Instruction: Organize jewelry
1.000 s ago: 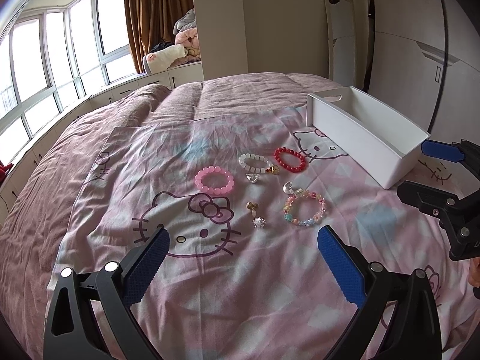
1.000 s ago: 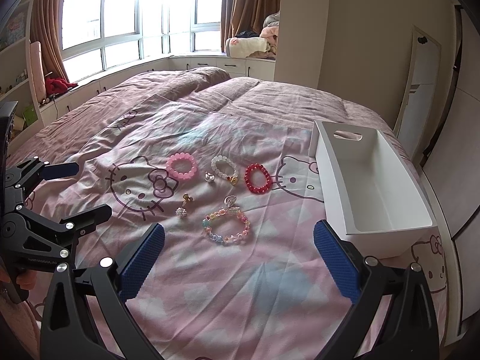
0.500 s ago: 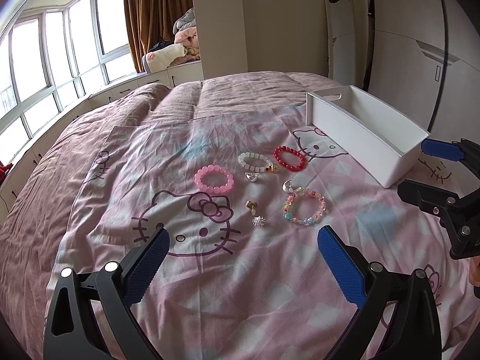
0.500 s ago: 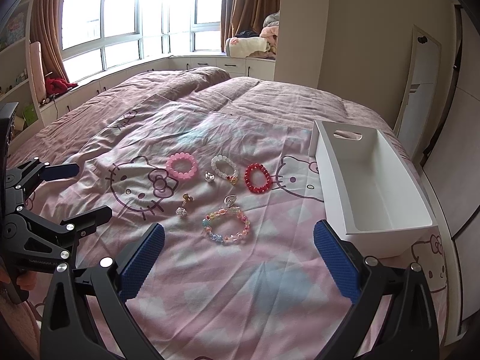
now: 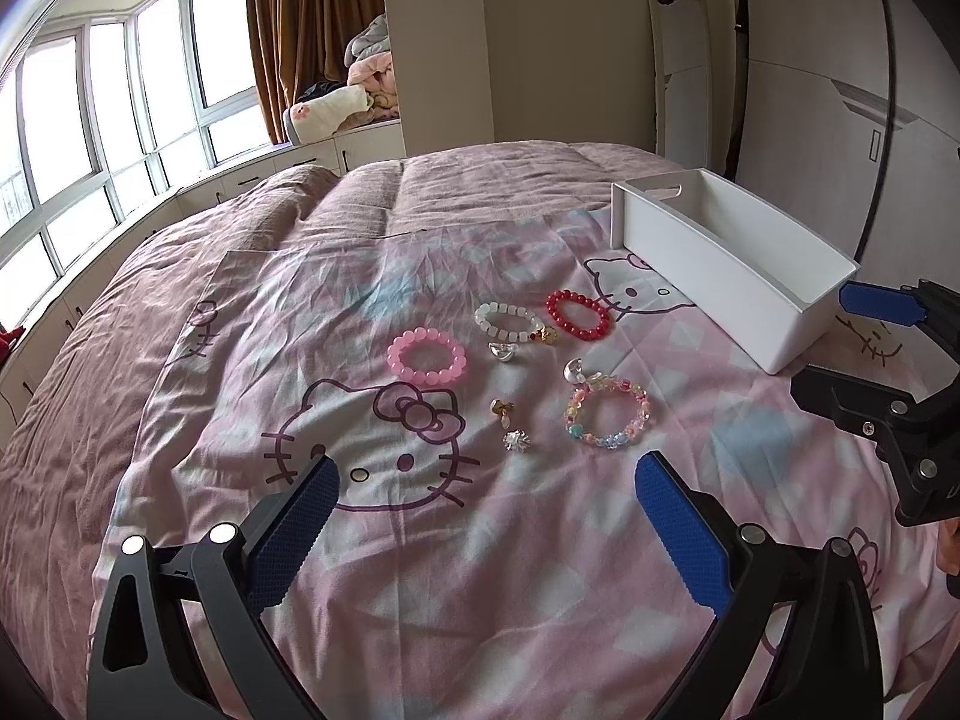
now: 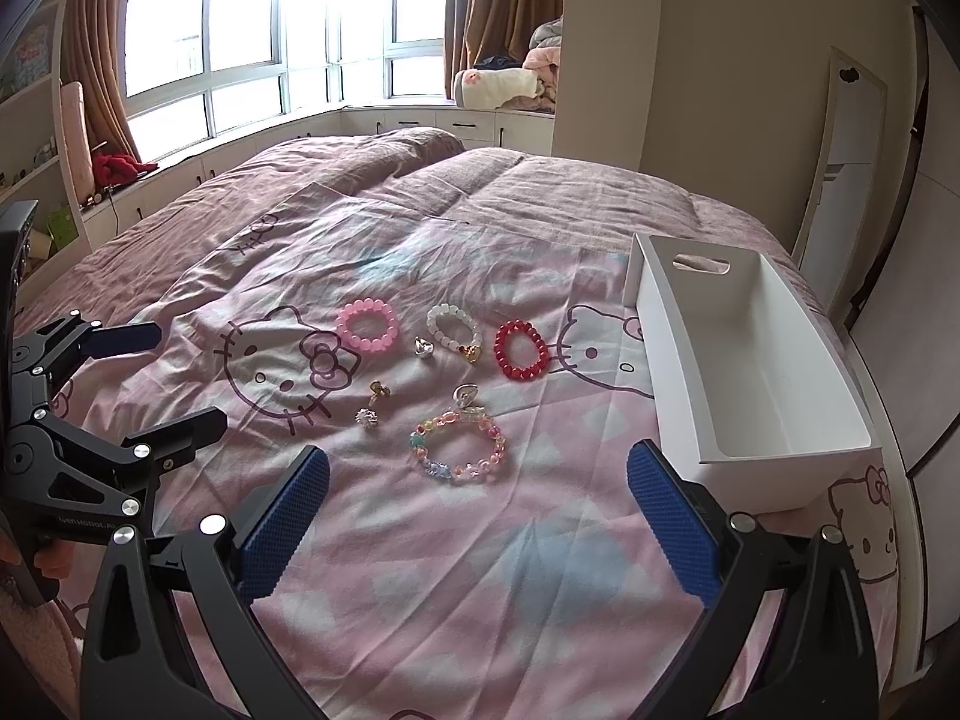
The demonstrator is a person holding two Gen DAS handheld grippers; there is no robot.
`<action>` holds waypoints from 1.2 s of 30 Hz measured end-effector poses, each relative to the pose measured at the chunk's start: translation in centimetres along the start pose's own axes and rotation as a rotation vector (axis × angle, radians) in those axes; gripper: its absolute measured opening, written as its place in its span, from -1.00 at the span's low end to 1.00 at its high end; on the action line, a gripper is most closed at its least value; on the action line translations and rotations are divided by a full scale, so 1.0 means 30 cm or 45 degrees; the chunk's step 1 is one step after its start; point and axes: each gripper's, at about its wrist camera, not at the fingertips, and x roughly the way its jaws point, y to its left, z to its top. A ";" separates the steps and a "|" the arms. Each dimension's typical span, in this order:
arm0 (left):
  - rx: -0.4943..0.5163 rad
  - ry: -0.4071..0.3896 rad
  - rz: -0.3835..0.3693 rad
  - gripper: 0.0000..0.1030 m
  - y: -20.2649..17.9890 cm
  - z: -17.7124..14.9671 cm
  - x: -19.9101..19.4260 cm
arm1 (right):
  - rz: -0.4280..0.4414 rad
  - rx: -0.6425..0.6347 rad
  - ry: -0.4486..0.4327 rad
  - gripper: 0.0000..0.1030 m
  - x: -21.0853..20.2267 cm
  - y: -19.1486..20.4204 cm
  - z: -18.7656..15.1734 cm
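Note:
Jewelry lies on a pink Hello Kitty bedspread: a pink bead bracelet (image 5: 426, 356) (image 6: 367, 327), a white bead bracelet (image 5: 510, 322) (image 6: 453, 327), a red bead bracelet (image 5: 578, 315) (image 6: 521, 351), a multicolour bead bracelet (image 5: 606, 416) (image 6: 458, 445), and small silver and gold pieces (image 5: 516, 440) (image 6: 366, 417). An empty white bin (image 5: 720, 276) (image 6: 708, 372) stands to their right. My left gripper (image 5: 486, 516) is open and empty, short of the jewelry. My right gripper (image 6: 480, 510) is open and empty, just before the multicolour bracelet.
The bed (image 6: 570, 192) runs back toward a bay window (image 6: 270, 30) with a cushioned sill. A mirror (image 6: 840, 168) leans on the wall at right. Wardrobe doors (image 5: 840, 120) stand beyond the bin.

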 end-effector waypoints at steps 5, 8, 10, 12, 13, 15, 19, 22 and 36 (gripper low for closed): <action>0.005 0.009 0.007 0.94 -0.001 -0.005 0.008 | 0.014 0.009 0.025 0.91 0.020 -0.001 -0.007; 0.003 0.027 0.012 0.94 0.007 -0.014 0.029 | 0.023 0.017 0.036 0.91 0.035 -0.008 -0.013; 0.002 0.046 0.015 0.94 0.012 -0.017 0.050 | 0.023 0.026 0.043 0.91 0.053 -0.013 -0.017; 0.000 0.063 0.024 0.94 0.018 -0.018 0.071 | 0.043 0.044 0.062 0.91 0.084 -0.021 -0.017; -0.003 0.077 0.029 0.94 0.021 -0.018 0.083 | 0.048 0.051 0.071 0.91 0.102 -0.022 -0.016; -0.007 0.102 0.035 0.94 0.029 -0.026 0.105 | 0.075 0.067 0.091 0.91 0.143 -0.024 -0.014; 0.008 0.155 0.061 0.94 0.042 -0.045 0.156 | 0.122 0.085 0.142 0.91 0.240 -0.017 -0.014; -0.011 0.189 0.065 0.94 0.064 -0.050 0.199 | 0.133 0.076 0.174 0.91 0.309 -0.005 -0.015; 0.018 0.228 0.019 0.94 0.085 -0.045 0.367 | 0.089 0.014 0.259 0.87 0.540 -0.037 -0.011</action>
